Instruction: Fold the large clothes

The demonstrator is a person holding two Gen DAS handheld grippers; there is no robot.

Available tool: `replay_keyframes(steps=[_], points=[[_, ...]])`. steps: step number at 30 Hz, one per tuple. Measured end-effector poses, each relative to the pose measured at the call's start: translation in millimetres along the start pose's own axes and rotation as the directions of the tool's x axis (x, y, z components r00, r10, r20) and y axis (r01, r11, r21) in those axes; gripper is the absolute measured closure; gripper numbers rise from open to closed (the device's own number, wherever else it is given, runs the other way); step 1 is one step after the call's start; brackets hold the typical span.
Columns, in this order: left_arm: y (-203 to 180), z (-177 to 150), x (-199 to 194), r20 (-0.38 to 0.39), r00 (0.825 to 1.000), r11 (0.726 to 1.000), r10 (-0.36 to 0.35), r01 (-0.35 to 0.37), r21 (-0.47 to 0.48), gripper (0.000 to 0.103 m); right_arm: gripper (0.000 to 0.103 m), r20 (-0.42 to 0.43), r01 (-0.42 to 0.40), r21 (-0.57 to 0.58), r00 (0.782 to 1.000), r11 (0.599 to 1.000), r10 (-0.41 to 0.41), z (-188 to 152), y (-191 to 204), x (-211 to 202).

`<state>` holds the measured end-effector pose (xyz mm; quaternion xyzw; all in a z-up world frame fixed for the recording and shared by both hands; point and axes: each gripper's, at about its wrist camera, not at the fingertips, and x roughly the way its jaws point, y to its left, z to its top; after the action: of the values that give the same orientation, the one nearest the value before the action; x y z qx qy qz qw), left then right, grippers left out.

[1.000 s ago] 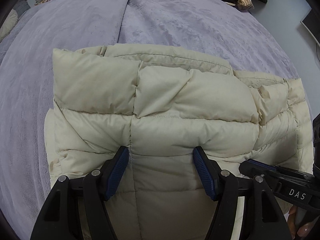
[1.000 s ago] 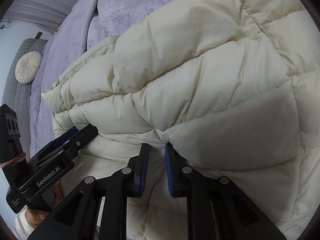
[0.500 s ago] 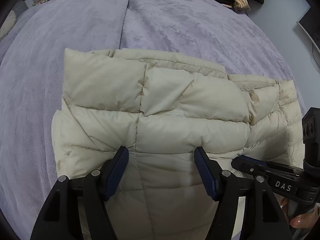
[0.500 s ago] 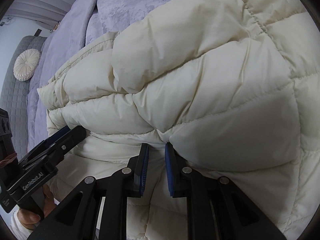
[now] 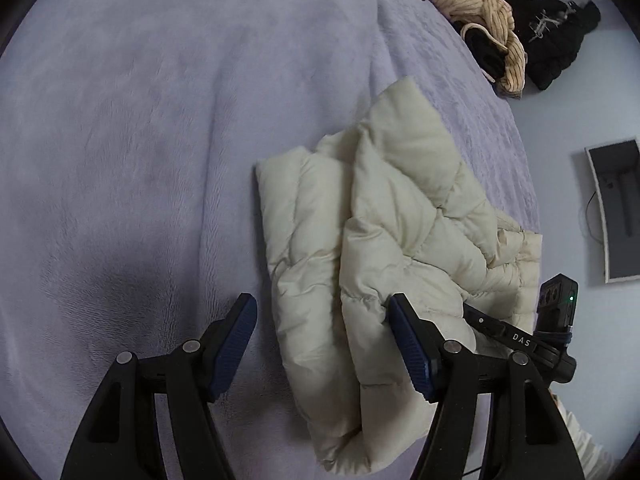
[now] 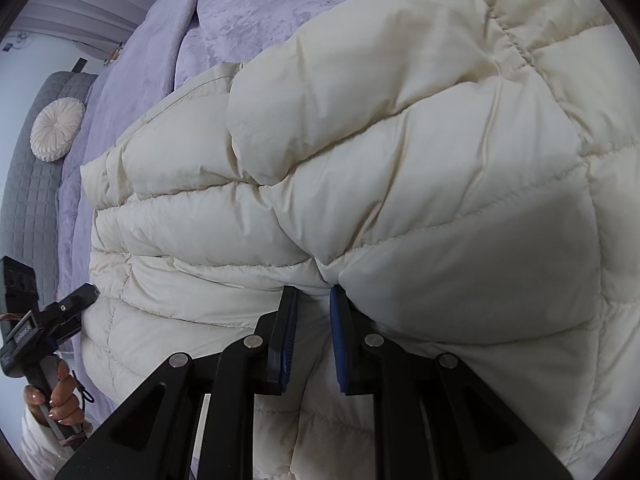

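Shifted: left gripper (image 5: 323,350), jaws wide and empty, now off the cream jacket (image 5: 384,248) (centre-right on the purple bedspread (image 5: 140,140)). Right gripper (image 6: 313,334) pinches a jacket fold, narrow.

Your left wrist camera looks steeply down along its two black fingers from above the lavender plush bedspread (image 5: 140,140), with the cream quilted down jacket (image 5: 400,216) to its right. Your right wrist camera sits very close over that same jacket (image 6: 420,168), facing the grey quilted headboard (image 6: 28,216). Both views share jacket and bedspread.
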<state>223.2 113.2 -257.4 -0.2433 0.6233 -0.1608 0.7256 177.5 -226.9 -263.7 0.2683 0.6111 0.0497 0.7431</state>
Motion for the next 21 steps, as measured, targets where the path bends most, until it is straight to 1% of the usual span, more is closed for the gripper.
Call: replay_keyframes(steps=[1, 3, 5, 7, 11, 15, 17, 18, 19, 20, 21], points=[[8.4, 0.5, 4.6, -0.011, 0.998, 0.998, -0.056, 0.056, -0.028, 0.034, 0.087, 0.001, 0.001, -0.002, 1.0, 1.0, -0.001, -0.4, 0.5, -0.1], [20.2, 1.4, 10.7, -0.016, 0.986, 0.983, -0.166, 0.165, -0.081, 0.034, 0.087, 0.003, 0.003, -0.006, 1.0, 1.0, -0.003, -1.8, 2.6, -0.8], [22.9, 3.4, 17.1, -0.017, 0.97, 0.967, -0.241, 0.239, -0.091, 0.034, 0.087, 0.004, 0.007, -0.009, 1.0, 1.0, -0.007, -3.2, 4.9, -0.9], [17.3, 6.2, 26.8, -0.04, 0.967, 0.966, -0.251, 0.248, -0.066, 0.034, 0.087, 0.005, 0.011, -0.01, 1.0, 1.0, -0.011, -4.6, 7.2, -0.9], [2.3, 11.3, 41.6, -0.094, 0.968, 0.973, -0.231, 0.232, 0.007, 0.033, 0.087, 0.01, 0.023, -0.01, 1.0, 1.0, -0.023, -8.4, 13.0, -0.5], [-19.7, 13.0, 38.8, -0.098, 0.963, 0.964, -0.252, 0.258, 0.062, 0.033, 0.087, 0.013, 0.025, -0.01, 1.0, 1.0, -0.025, -10.4, 16.1, -0.2], [-37.4, 11.6, 35.3, -0.092, 0.967, 0.962, -0.239, 0.248, 0.115, 0.035, 0.087, 0.014, 0.018, -0.003, 1.0, 1.0, -0.018, -11.7, 16.4, 0.4], [-48.0, 10.4, 33.7, -0.09, 0.971, 0.96, -0.221, 0.233, 0.153, 0.051, 0.087, 0.014, 0.013, 0.001, 1.0, 1.0, -0.013, -11.9, 16.1, 0.5], [-59.7, 9.3, 32.7, -0.092, 0.975, 0.957, -0.2, 0.214, 0.193, 0.064, 0.087, 0.014, 0.009, 0.006, 1.0, 1.0, -0.009, -11.8, 15.5, 0.7], [-70.6, 8.4, 32.0, -0.095, 0.978, 0.954, -0.183, 0.201, 0.224, 0.072, 0.087, 0.014, 0.005, 0.011, 1.0, 1.0, -0.005, -11.2, 13.3, 1.2], [-80.6, 6.4, 28.6, -0.089, 0.98, 0.949, -0.176, 0.193, 0.25, 0.074, 0.087, 0.013, 0.002, 0.015, 1.0, 1.0, -0.002, -11.2, 12.7, 1.4]])
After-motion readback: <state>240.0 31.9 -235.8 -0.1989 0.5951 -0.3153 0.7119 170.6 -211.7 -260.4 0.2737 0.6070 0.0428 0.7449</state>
